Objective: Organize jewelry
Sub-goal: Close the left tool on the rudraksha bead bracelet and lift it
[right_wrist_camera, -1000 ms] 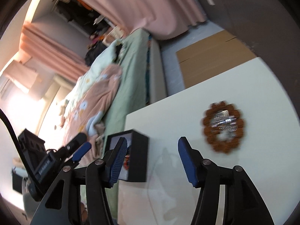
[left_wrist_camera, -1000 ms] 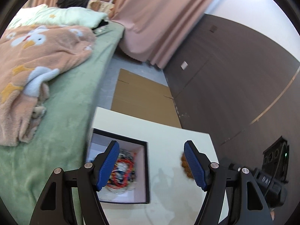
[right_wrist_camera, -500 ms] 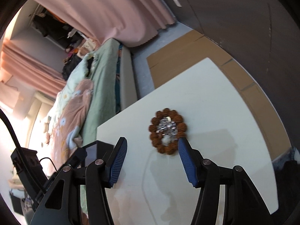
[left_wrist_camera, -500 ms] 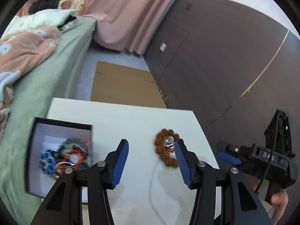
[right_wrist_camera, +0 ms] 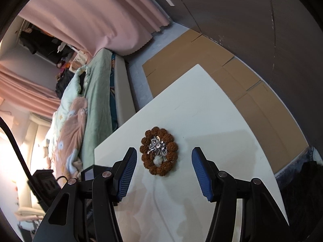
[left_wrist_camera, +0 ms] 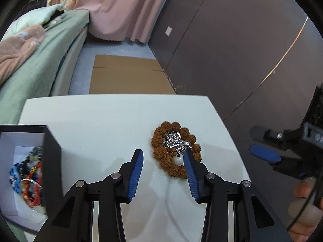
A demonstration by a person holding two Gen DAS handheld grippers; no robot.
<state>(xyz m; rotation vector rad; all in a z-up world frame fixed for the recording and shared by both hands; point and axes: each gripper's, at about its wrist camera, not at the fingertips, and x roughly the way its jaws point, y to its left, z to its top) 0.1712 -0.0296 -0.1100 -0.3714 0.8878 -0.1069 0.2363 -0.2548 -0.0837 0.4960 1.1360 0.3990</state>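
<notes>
Where visible, left-view-only jewelry box (left_wrist_camera: 51, 161)

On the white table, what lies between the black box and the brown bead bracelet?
Nothing lies on the white table between the black box and the brown bead bracelet. Only the left gripper's blue finger hangs over that stretch, in the left wrist view.

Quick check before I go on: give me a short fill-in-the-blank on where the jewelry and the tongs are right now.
1. The brown bead bracelet lies on the white ____.
2. The silver brooch sits ____ the ring of that bracelet.
3. The colourful beaded pieces lie in the open black ____.
4. The left tongs are closing with ____ held between them; the right tongs are open.

Missing words: table; inside; box; nothing
</notes>
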